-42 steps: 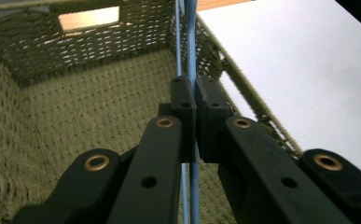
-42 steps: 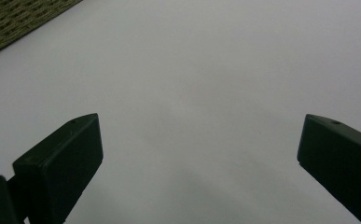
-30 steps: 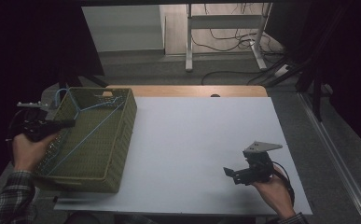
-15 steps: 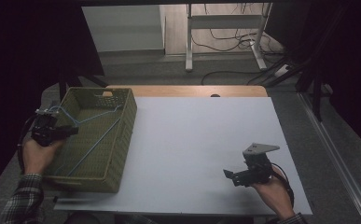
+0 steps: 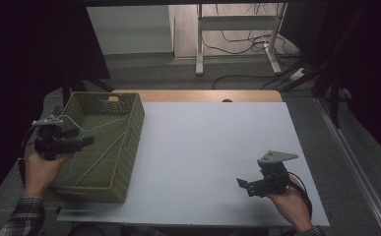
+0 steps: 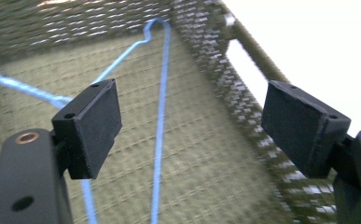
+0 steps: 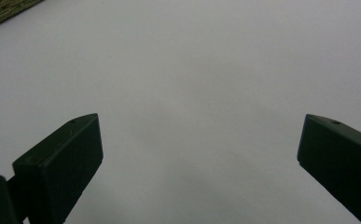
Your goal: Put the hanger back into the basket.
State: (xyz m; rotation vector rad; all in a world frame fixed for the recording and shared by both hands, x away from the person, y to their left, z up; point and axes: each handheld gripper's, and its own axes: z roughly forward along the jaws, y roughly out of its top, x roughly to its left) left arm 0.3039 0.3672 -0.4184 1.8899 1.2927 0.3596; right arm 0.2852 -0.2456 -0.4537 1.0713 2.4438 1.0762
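Observation:
A green woven basket (image 5: 132,145) stands at the left end of the white table (image 5: 207,142). A blue wire hanger (image 5: 102,155) lies inside it, with its hook toward the basket's left rim. My left gripper (image 5: 85,142) hovers over the left part of the basket, pointing right. In the left gripper view the left gripper (image 6: 192,126) is open. The hanger (image 6: 159,140) lies on the basket floor beyond the jaws, untouched. My right gripper (image 5: 243,186) rests low over the table at the near right. In the right gripper view the right gripper (image 7: 199,158) is open with nothing in it.
The basket's woven wall (image 6: 206,70) rises just past the left jaws, and a basket corner (image 7: 1,9) is seen far off in the right gripper view. A wooden strip (image 5: 198,96) borders the table's far edge. Desk legs and cables (image 5: 237,44) stand on the floor beyond.
My left gripper has moved right and toward the near side, from outside the basket's left rim to over its inside. The right gripper has stayed put.

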